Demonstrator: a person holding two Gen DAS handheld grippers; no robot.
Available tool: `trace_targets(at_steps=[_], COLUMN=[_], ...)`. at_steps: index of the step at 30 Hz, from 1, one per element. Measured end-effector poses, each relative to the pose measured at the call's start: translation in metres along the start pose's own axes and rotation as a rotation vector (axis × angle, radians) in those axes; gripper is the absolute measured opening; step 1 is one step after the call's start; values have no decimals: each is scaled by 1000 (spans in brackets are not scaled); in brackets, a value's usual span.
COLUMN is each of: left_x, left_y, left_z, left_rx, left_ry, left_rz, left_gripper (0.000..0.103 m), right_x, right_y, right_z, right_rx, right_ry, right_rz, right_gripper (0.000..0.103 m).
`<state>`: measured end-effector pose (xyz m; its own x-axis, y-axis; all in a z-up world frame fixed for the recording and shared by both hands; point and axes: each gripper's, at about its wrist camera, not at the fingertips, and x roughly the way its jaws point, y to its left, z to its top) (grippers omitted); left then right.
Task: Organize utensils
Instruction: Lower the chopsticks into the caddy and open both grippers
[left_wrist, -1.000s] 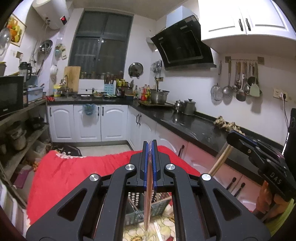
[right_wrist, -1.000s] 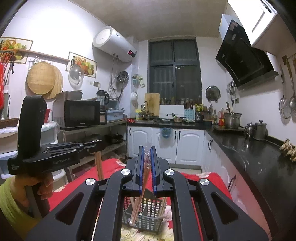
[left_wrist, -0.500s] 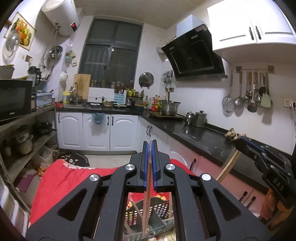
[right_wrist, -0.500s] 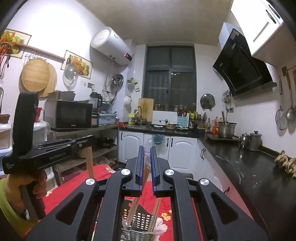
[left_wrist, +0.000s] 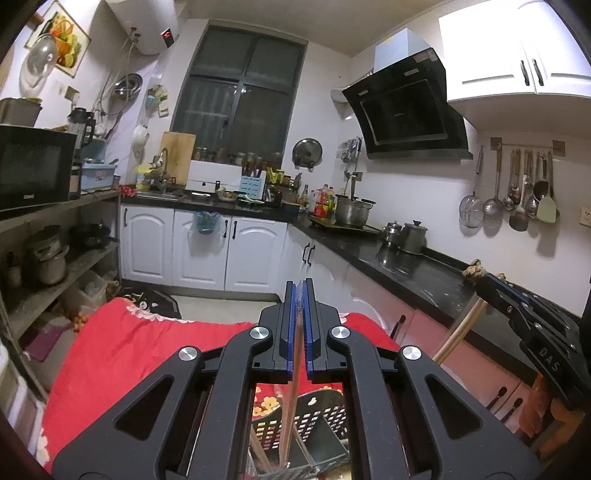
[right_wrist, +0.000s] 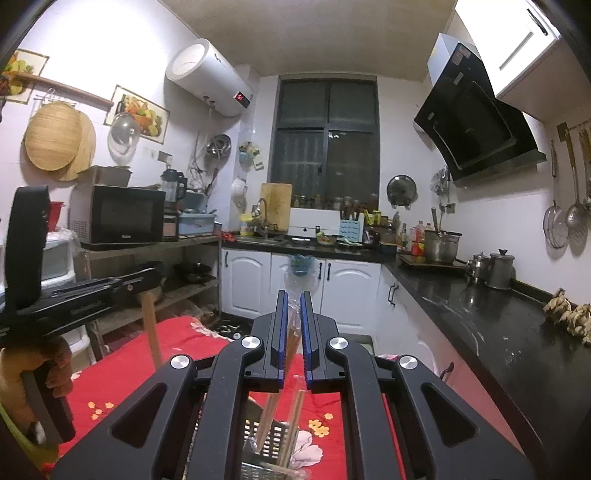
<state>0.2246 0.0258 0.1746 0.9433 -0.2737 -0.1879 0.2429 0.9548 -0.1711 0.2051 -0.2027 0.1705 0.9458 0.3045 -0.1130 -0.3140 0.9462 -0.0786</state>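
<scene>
Wooden chopsticks pinched in left tongs, bagged chopsticks clamped in right tongs, both hanging over black basket bottom centre. Placing step; next: lower, release inside a compartment.

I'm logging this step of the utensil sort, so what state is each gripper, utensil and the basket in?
left gripper: shut on a wooden utensil hanging down into the basket.
right gripper: shut on wrapped chopsticks, tips toward the basket.
black basket: upright on the red cloth, already holding sticks.
</scene>
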Motion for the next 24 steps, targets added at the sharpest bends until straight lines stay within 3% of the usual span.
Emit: trace_targets(at_steps=[15, 24], left_x=[13, 28], left_y=[1, 8], left_z=[-25, -46], left_rx=[17, 2], left_ry=[-25, 23], left_rz=[9, 11], left_gripper=[2, 2], right_x=[28, 33], right_y=[-5, -2], right_z=[-34, -46], right_rx=[53, 71], right_ry=[61, 80], right_rz=[-24, 7], right_gripper=[7, 7])
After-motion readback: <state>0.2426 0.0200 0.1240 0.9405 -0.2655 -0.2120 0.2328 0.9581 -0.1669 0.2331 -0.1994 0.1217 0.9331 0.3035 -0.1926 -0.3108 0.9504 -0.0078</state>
